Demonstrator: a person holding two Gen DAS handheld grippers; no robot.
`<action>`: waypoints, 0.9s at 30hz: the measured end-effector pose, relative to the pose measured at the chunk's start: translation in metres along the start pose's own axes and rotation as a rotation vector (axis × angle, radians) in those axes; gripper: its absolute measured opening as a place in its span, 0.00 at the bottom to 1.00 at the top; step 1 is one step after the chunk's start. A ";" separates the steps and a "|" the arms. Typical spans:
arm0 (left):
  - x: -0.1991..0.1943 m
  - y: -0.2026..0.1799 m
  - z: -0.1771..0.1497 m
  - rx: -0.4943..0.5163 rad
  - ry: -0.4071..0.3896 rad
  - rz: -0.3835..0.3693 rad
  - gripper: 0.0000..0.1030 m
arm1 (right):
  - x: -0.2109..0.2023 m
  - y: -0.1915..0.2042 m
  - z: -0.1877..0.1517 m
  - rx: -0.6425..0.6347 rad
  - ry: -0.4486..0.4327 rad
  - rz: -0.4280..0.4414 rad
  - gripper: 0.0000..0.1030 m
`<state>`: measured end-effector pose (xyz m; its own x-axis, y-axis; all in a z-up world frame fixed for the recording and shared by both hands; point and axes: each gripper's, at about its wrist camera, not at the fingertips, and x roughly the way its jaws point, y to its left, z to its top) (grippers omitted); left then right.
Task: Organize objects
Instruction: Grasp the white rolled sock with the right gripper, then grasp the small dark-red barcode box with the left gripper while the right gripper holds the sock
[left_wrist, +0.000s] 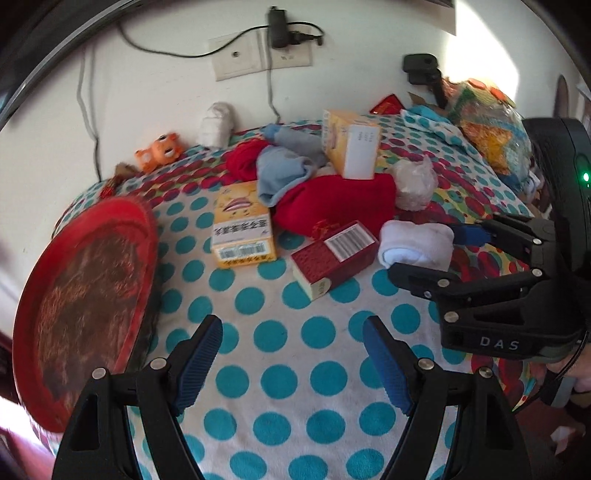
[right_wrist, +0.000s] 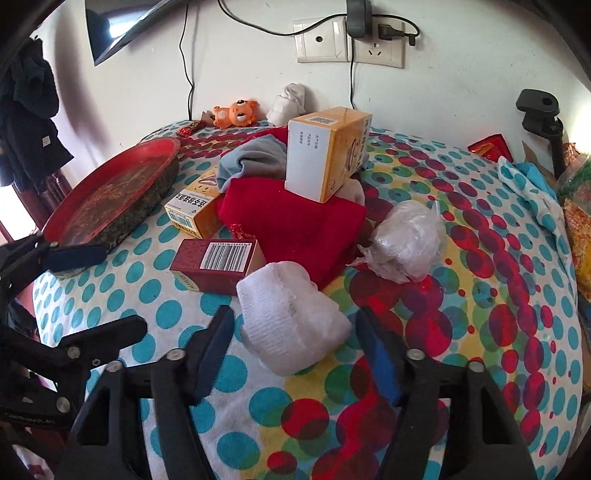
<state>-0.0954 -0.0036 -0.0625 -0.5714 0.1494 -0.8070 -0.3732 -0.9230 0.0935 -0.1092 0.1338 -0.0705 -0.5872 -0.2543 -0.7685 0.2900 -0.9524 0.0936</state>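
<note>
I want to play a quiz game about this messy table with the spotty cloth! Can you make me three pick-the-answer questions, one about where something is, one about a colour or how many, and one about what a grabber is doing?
1. Where does the upright yellow cardboard box stand?
A. on the folded red cloth
B. inside the round red tray
C. on the floor

2. How many yellow boxes are on the table?
A. one
B. two
C. four

3. What is between the fingers of the left gripper?
A. the rolled white sock
B. the dark red barcode box
C. nothing, it is open

Answers: 1 A, its base rests on the red cloth. 2 B, one stands upright and the flat yellow box lies near the tray. 3 C, only dotted cloth shows between its wide fingers.
</note>
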 end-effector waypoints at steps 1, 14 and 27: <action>0.002 -0.001 0.002 0.013 0.002 0.003 0.78 | 0.001 -0.001 0.000 -0.005 0.006 0.008 0.50; 0.043 -0.016 0.035 0.193 0.067 -0.080 0.78 | -0.020 -0.025 -0.019 0.066 0.003 0.039 0.48; 0.061 -0.013 0.041 0.145 0.123 -0.130 0.45 | -0.024 -0.033 -0.025 0.101 -0.027 0.057 0.49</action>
<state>-0.1554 0.0318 -0.0890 -0.4221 0.2111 -0.8817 -0.5438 -0.8370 0.0600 -0.0862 0.1756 -0.0708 -0.5920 -0.3121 -0.7431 0.2467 -0.9479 0.2015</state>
